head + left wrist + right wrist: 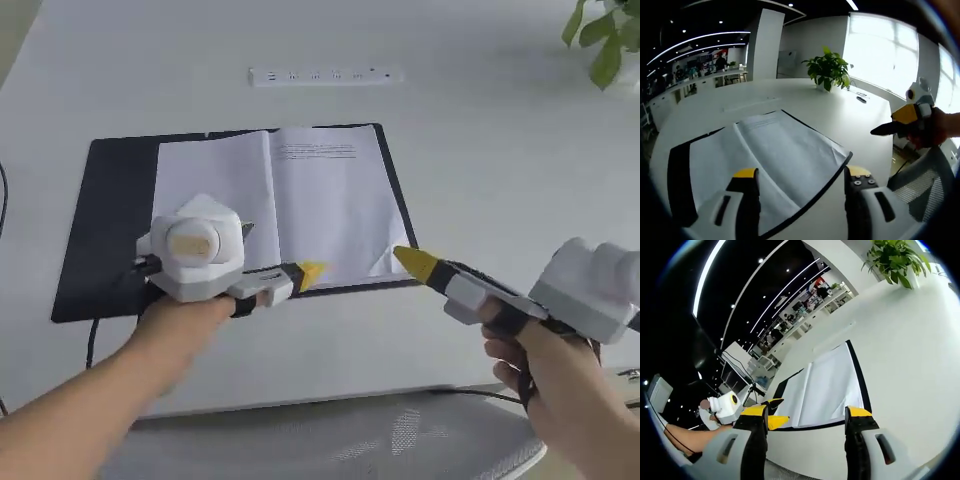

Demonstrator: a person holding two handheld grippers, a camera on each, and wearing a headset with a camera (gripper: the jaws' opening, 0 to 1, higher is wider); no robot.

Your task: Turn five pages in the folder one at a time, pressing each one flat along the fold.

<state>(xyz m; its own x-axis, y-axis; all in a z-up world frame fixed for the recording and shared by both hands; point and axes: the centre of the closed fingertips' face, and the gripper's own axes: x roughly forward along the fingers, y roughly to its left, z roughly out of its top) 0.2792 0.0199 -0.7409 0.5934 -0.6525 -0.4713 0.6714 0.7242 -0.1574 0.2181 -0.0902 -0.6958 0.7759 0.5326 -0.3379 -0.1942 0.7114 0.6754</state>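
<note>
The folder lies open on the white counter, its black cover showing wide on the left and as a thin edge round the rest. Two white pages face up, meeting at a centre fold. The right page carries a few lines of small print near its top, too fine to read. Its lower right corner seems to curl up a little.

The left hand-held gripper hovers at the folder's near edge, close to the fold, its yellow-tipped jaws apart. The right hand-held gripper is near the curled corner, its jaws also apart and holding nothing.

Beyond the folder lies a white power strip, and a green plant stands at the far right.
</note>
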